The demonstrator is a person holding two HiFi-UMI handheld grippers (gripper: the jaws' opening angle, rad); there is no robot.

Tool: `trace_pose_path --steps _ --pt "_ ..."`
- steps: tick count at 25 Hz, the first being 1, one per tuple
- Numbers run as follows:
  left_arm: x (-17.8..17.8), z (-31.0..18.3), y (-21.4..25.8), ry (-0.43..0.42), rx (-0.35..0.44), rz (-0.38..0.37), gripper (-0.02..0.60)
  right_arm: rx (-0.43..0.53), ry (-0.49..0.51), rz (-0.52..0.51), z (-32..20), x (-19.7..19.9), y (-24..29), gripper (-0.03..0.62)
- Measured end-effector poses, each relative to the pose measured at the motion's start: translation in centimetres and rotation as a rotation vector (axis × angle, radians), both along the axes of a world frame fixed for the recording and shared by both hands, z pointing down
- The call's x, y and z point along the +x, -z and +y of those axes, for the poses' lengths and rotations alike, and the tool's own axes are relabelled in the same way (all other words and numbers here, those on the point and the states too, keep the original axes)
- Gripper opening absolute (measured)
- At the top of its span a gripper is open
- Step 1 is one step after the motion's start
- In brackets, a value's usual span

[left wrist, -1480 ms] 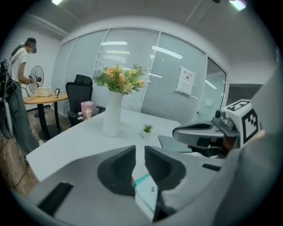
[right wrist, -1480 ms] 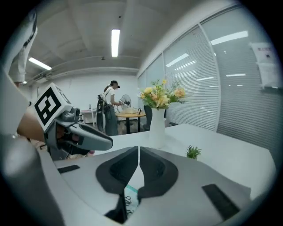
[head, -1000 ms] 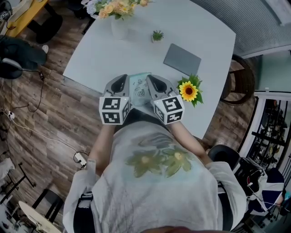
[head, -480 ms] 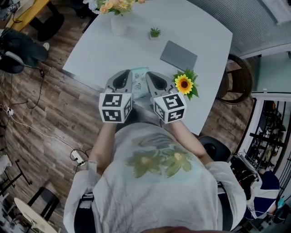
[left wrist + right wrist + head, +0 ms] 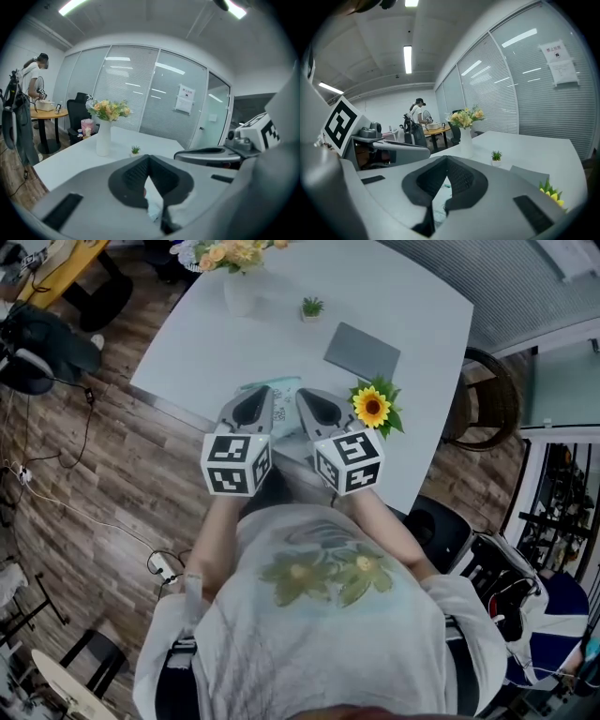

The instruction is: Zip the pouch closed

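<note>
At frame centre, the left gripper (image 5: 262,397) and right gripper (image 5: 306,399), jaws closed, are each pinching the pale teal pouch (image 5: 283,401) above the white table (image 5: 403,296)

table (image 5: 422,324): white, rounded corners
vase (image 5: 240,292): white, upright at far edge, pale orange and yellow blooms
potted plant (image 5: 311,308): small, green, near vase
flat pad (image 5: 362,351): grey rectangle (laptop or mat, cannot tell)
sunflower (image 5: 372,407): lying just beside pad, leaves attached
</note>
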State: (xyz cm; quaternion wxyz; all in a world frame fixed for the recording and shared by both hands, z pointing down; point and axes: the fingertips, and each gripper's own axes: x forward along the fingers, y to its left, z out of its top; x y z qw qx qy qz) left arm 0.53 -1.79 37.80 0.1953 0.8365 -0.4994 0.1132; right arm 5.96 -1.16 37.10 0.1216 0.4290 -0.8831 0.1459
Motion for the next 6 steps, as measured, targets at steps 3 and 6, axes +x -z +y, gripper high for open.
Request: trace_pose_path --steps 3,6 --pt "0.37 0.41 0.33 -0.003 0.007 0.000 0.003 0.005 0.006 -0.006 0.26 -0.09 0.36 0.017" --pt "0.56 1.01 0.75 -0.006 0.018 -0.004 0.003 0.014 0.009 -0.007 0.65 -0.16 0.75 0.017"
